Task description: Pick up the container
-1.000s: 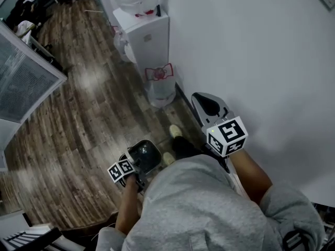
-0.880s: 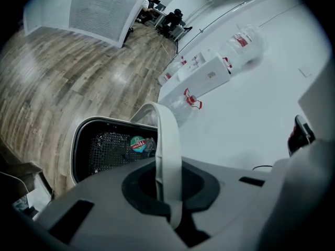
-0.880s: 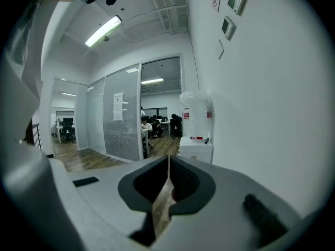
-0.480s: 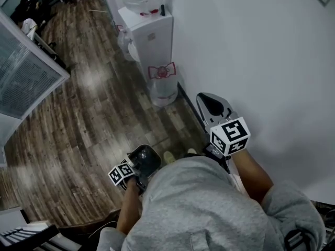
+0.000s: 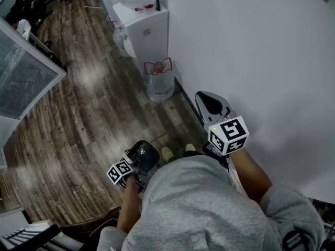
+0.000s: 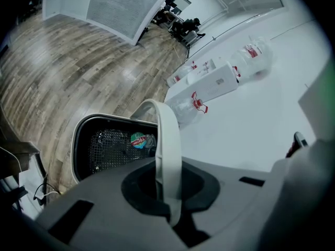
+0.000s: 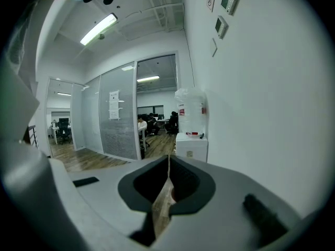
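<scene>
Shoe (image 5: 190, 148) drawn back, it seems; left gripper (image 6: 168, 190) pinching container (image 6: 107, 146) handle (image 6: 168, 135); right gripper (image 7: 167, 192) pressed together.

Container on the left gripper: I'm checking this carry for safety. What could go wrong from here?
The left gripper pinches only the thin white handle between its jaws, so the container may swing or slip free. If it tilts, the labelled item inside could spill. The water dispenser and wall are near; a swing might bump them.
</scene>
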The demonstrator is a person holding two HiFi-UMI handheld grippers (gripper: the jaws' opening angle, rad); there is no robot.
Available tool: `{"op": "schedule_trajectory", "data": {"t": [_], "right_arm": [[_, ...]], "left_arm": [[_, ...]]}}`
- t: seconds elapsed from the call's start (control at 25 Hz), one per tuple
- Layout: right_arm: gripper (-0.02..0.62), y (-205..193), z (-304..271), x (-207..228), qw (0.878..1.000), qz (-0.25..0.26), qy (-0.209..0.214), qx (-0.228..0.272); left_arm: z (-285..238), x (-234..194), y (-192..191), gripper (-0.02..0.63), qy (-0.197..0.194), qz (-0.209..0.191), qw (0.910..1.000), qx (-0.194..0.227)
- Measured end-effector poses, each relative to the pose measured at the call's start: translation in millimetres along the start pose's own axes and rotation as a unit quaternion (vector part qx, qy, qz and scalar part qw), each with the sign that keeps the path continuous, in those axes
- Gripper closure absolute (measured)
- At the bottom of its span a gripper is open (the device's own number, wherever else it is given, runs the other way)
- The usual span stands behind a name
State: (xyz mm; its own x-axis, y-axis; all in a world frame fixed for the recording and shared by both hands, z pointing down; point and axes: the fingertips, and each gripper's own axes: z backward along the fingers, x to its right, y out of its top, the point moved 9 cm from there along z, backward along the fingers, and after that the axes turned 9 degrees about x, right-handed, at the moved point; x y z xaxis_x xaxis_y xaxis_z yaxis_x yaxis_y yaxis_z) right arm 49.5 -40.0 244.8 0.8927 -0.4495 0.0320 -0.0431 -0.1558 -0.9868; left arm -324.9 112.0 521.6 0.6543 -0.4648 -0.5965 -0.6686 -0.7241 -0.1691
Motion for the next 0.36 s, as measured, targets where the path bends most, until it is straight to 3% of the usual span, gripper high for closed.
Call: {"op": "schedule_trajectory", "data": {"t": [0.36], "right_arm": [[0.568, 1.4, -7.3, -2.4, 1.000, 0.001, -0.004, 0.008]], "left_arm": [[-11.6, 6.6, 5.7, 0.588, -0.004, -0.026, 0.9994, -0.022]]}}
